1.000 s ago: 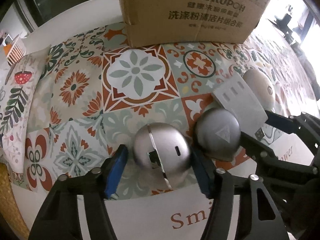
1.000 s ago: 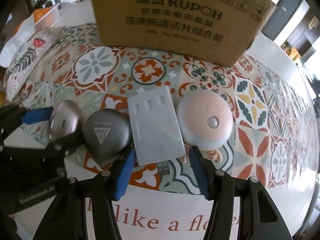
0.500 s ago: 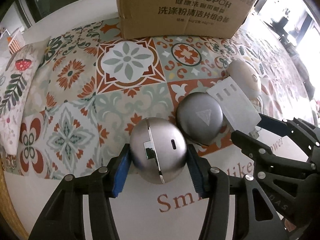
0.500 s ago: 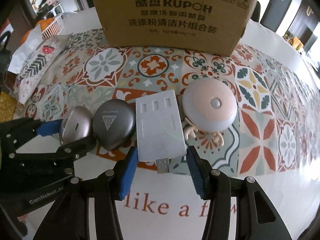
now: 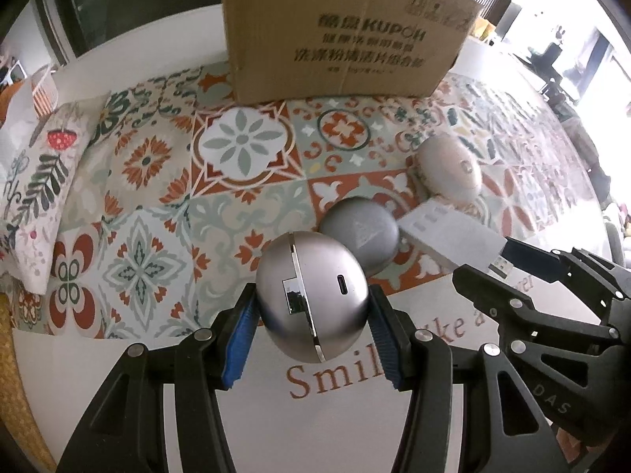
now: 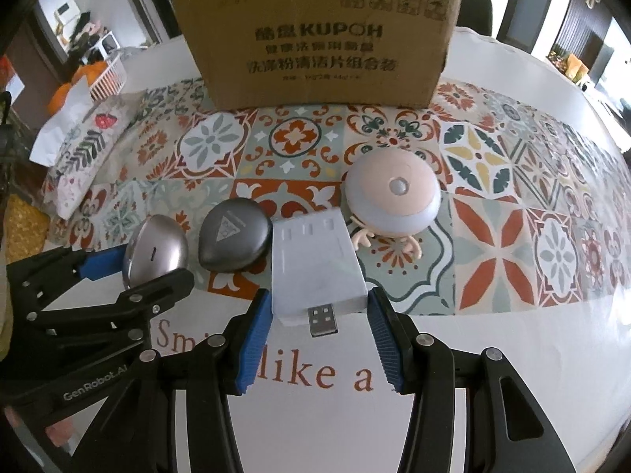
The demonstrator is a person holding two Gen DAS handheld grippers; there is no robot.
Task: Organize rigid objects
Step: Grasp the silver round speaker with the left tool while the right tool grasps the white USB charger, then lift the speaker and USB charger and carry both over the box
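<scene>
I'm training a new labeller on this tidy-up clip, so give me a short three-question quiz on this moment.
1. True or false: the left tool is clamped on the silver egg-shaped device.
2. What does the right tool grip? A) dark grey pebble-shaped case B) white USB adapter C) pink round light
3. Which object stands behind the row of objects on the patterned mat?

Key: 1 true. 2 B, the white USB adapter. 3 the cardboard box.
</scene>
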